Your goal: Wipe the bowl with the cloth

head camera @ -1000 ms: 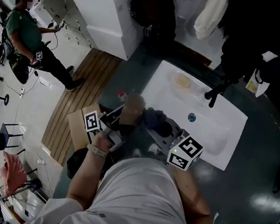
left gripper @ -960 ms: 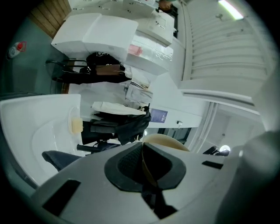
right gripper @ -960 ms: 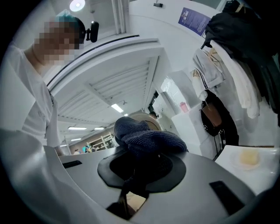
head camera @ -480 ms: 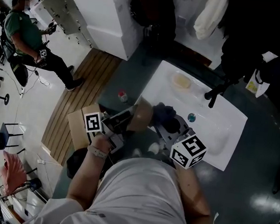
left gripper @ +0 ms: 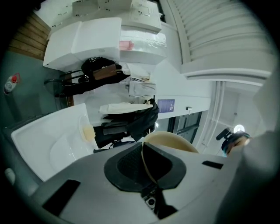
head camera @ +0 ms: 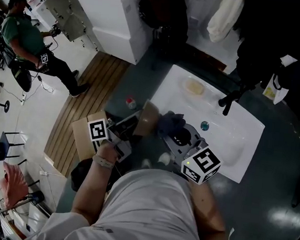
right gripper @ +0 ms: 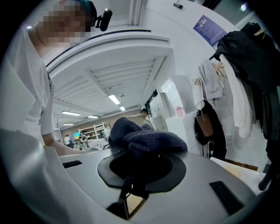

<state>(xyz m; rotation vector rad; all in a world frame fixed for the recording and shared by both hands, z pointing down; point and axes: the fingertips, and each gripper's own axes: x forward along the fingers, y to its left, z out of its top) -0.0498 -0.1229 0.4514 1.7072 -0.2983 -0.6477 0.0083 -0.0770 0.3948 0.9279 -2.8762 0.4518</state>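
The tan bowl (head camera: 148,119) is held on edge at the sink's left rim, clamped by its rim in my left gripper (head camera: 134,124). In the left gripper view the bowl (left gripper: 173,142) rises edge-on from my left gripper (left gripper: 148,168), whose jaws are shut on its wall. A dark blue knitted cloth (head camera: 169,124) is bunched just right of the bowl, close against it, held by my right gripper (head camera: 176,137). Through the right gripper view the cloth (right gripper: 146,139) bulges out of my right gripper (right gripper: 140,168), with the bowl (right gripper: 139,124) just behind it.
A white sink basin (head camera: 232,146) with a dark faucet (head camera: 230,101) and a yellowish soap bar (head camera: 195,87) lies ahead. A small red-capped bottle (head camera: 130,103) stands on the dark counter left of the sink. A person (head camera: 28,42) stands on the far left floor.
The bowl and cloth have shifted slightly back and forth over the sink's left rim; the right gripper drew back a little toward me since half a second ago.
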